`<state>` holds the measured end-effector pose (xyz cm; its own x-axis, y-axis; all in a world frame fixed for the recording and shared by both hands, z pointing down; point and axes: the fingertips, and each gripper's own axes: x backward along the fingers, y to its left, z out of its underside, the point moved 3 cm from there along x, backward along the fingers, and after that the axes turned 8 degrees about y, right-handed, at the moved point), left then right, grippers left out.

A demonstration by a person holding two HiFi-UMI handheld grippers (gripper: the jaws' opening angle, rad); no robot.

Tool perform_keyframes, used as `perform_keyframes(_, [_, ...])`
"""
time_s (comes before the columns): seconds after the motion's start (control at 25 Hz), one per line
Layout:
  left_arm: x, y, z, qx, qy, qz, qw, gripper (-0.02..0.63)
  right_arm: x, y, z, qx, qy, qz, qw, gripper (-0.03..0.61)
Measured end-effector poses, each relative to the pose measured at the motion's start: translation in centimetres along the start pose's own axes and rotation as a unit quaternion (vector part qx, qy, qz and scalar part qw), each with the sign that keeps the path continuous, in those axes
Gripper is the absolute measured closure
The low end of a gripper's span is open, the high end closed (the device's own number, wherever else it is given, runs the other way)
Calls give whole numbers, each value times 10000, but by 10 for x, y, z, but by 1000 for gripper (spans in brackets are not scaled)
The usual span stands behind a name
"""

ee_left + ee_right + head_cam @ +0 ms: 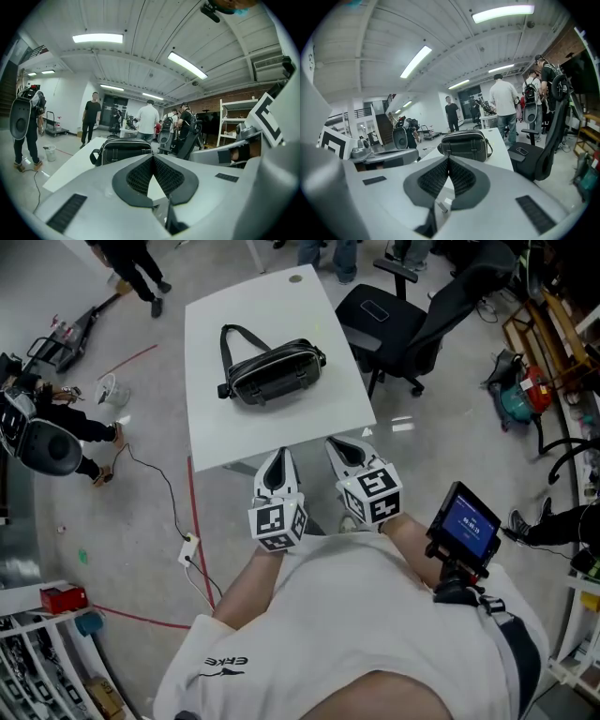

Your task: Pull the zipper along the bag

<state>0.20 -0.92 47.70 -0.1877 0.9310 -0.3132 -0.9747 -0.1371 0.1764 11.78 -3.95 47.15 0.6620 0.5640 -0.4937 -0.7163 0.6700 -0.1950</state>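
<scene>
Head view: closest to the person, the left gripper (277, 459) and right gripper (345, 448) hover side by side at the table's (234, 432) near edge, each with jaws pressed together and empty. Farther on, well apart from them, the black bag (274, 371) lies mid-table.

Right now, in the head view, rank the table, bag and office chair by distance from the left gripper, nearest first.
1. Table, edge just ahead of the left gripper.
2. Bag, mid-table.
3. Office chair, off the table's right side.
</scene>
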Motion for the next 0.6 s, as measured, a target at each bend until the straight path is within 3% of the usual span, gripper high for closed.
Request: perform_keyframes(0.6, [16, 5, -5, -183, 59, 133, 9997, 611, 18, 9, -2, -234, -242, 209, 9992, 574])
